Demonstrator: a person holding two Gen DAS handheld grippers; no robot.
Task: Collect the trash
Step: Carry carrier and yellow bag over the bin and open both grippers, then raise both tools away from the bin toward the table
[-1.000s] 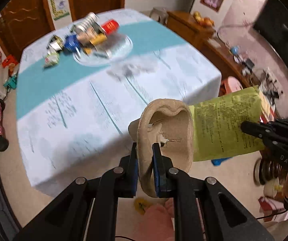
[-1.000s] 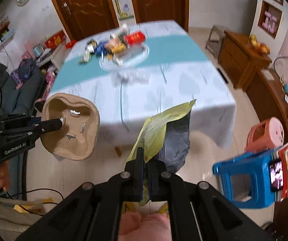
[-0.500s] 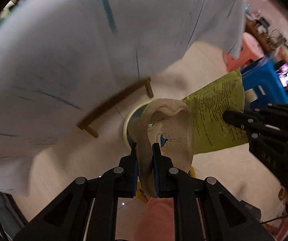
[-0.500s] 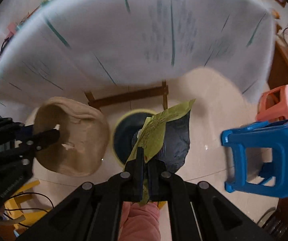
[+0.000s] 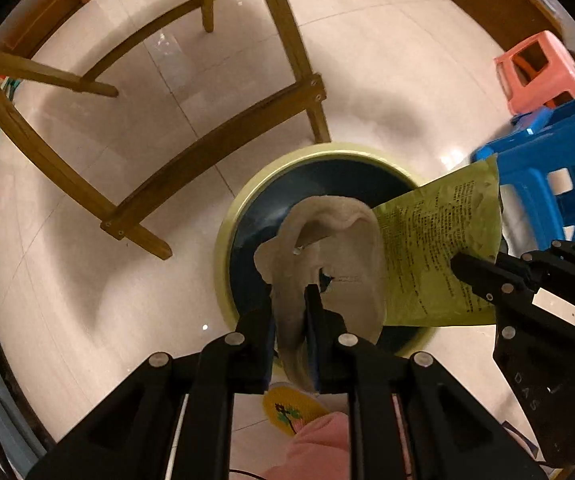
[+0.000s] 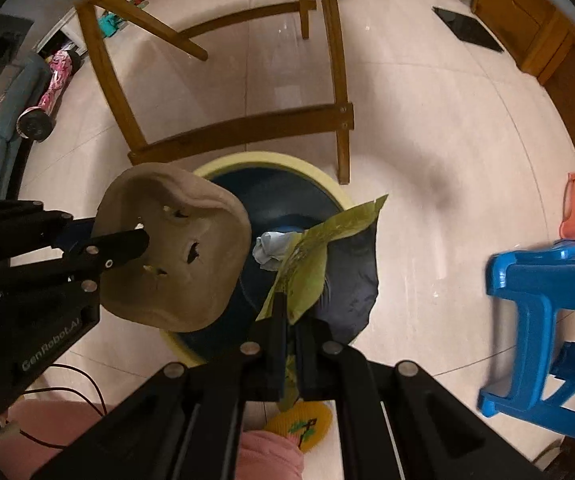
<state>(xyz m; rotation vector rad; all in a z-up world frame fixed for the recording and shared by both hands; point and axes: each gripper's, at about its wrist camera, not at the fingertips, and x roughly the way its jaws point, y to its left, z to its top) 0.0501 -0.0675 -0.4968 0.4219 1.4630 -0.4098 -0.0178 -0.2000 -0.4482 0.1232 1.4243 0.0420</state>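
Note:
My left gripper [image 5: 290, 300] is shut on a tan pulp cup tray [image 5: 335, 252], which also shows in the right wrist view [image 6: 175, 256]. My right gripper [image 6: 290, 312] is shut on a yellow-green foil packet [image 6: 307, 264], seen from the left as well [image 5: 439, 256]. Both hang over a round trash bin [image 5: 247, 216] with a pale yellow rim and dark liner; it also shows in the right wrist view [image 6: 271, 160]. A crumpled pale blue scrap [image 6: 273, 250] lies inside it.
Wooden table legs and crossbars [image 5: 207, 148] stand just behind the bin on the tiled floor. A blue plastic stool [image 6: 547, 320] and a pink stool [image 5: 543, 72] stand to the right. A yellow slipper [image 6: 299, 424] is below the grippers.
Both grippers have tilted down from the tabletop to the floor and moved over the bin, still holding the tray and the packet.

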